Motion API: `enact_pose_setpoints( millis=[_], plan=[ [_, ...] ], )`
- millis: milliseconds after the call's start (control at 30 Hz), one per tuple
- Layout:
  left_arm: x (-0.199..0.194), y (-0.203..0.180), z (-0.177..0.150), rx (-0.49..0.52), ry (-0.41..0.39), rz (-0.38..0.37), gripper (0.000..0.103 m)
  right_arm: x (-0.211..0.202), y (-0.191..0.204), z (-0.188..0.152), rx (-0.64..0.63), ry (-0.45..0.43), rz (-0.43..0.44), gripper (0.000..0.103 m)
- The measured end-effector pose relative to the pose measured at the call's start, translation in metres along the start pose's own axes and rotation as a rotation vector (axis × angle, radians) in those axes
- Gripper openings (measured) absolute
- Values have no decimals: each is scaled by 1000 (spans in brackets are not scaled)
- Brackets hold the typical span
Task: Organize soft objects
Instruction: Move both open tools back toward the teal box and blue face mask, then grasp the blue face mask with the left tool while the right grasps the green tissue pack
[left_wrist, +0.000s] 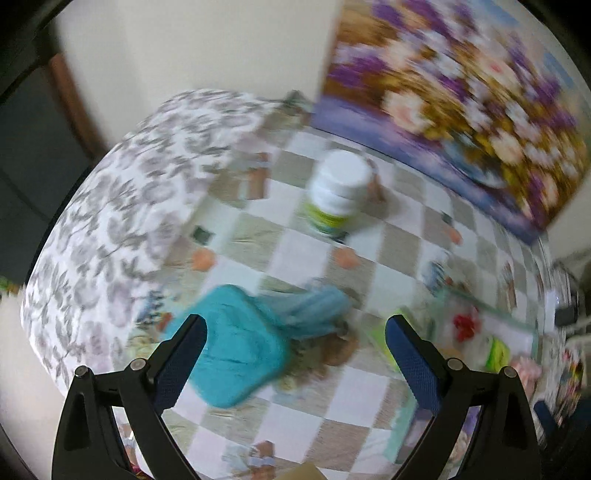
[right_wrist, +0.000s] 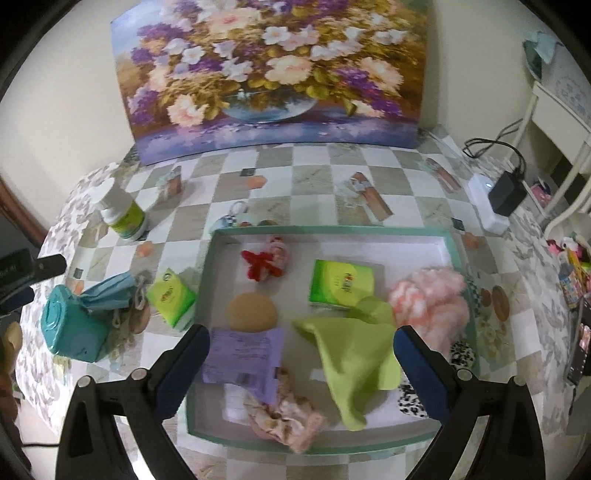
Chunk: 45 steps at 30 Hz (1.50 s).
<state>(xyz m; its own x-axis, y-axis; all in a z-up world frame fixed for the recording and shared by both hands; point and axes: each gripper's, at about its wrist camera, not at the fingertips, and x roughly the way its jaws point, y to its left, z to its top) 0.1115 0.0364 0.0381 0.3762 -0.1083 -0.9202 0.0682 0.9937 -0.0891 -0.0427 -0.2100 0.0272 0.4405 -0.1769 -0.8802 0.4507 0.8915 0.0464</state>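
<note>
The right gripper (right_wrist: 301, 347) hangs wide open over a tray (right_wrist: 456, 251) holding a green cloth (right_wrist: 354, 354), pink puff (right_wrist: 432, 299), purple packet (right_wrist: 242, 354), round sponge (right_wrist: 252, 312) and tissue pack (right_wrist: 341, 282).

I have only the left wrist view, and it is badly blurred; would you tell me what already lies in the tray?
Observer: The right wrist view shows the tray holding a green cloth, a pink pouf and a tan round sponge, among other items.
Operator: Is any soft item outside it?
Observer: Yes, a green tissue pack sits on the table just left of the tray, near a blue face mask.
Operator: Is the right gripper holding anything?
Observer: No, the right gripper is open and empty over the tray.
</note>
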Motion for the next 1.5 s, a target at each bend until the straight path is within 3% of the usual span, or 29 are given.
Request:
enact_pose_setpoints(
  millis=[200,533,767,833,1000,1167,1300,1500],
  plan=[
    [5,53,8,-143,2,27,97,8,25,2,-46,6,51,101],
    [18,61,24,-129,34,-1,97,33,77,18,-160,22,110,101],
    [31,38,38,-8,57,40,97,54,106,28,-246,36,137,100],
    [36,32,40,21,69,36,97,63,113,27,-270,57,142,91],
    [51,12,45,125,131,-37,97,81,123,23,-319,91,148,82],
    [63,-9,49,289,171,11,97,94,132,24,-359,105,163,77],
    [82,-25,52,401,288,-36,97,104,135,26,-375,119,168,75],
    [100,-44,49,553,355,-17,97,108,142,29,-403,115,187,69]
  ],
)
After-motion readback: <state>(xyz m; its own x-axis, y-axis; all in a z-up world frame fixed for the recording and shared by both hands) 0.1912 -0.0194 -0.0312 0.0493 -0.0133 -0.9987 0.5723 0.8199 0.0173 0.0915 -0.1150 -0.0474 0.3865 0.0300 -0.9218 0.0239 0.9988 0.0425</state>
